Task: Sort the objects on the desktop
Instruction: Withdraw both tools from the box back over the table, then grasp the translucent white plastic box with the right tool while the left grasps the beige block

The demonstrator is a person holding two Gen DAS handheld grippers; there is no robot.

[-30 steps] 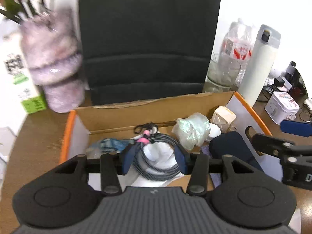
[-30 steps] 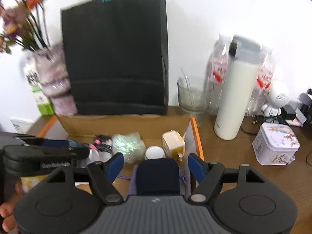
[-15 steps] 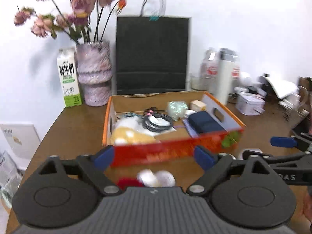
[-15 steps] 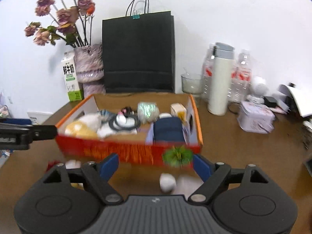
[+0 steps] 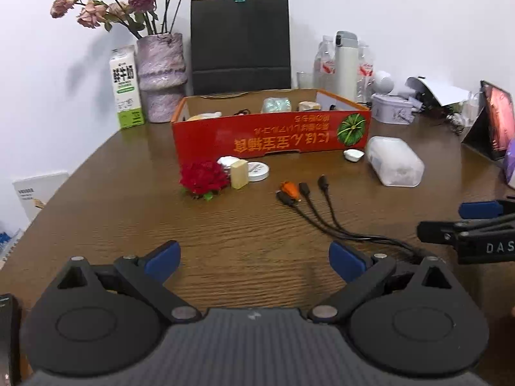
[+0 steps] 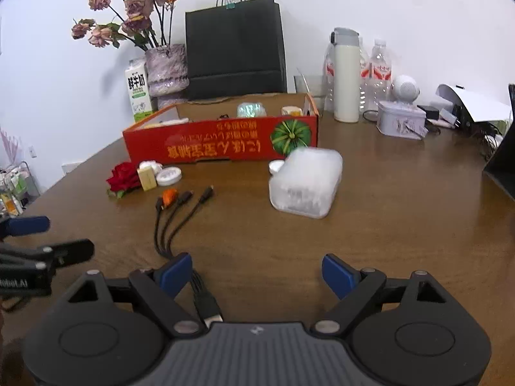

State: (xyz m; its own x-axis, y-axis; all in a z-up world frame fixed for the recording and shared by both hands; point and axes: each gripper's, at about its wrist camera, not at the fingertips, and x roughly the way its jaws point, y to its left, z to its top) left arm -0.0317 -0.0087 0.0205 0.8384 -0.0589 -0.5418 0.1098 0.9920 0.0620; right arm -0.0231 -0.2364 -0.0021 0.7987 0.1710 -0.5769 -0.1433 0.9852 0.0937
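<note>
1. Black and limp, the three-headed cable (image 6: 180,212) lies on the counter (image 6: 386,225) in front of the red box (image 6: 222,143). Its plug end sits just by your right tool (image 6: 257,273), and its three heads fan out toward the box.
2. Expect it to weigh almost nothing and flop. Pinch it where the three strands join, not at a single head.
3. Frosted plastic, the lidded container (image 6: 305,183) looks stiff, light and probably slick. Take it across its narrower sides.
4. The red rose (image 5: 202,178), tan block (image 5: 239,173) and white round tin (image 5: 257,170) sit clustered by the box's front. The rose is soft, so squeeze gently.
5. Your left tool (image 5: 254,259) stands wide and empty. The right tool's jaws are opening, with nothing between them.
</note>
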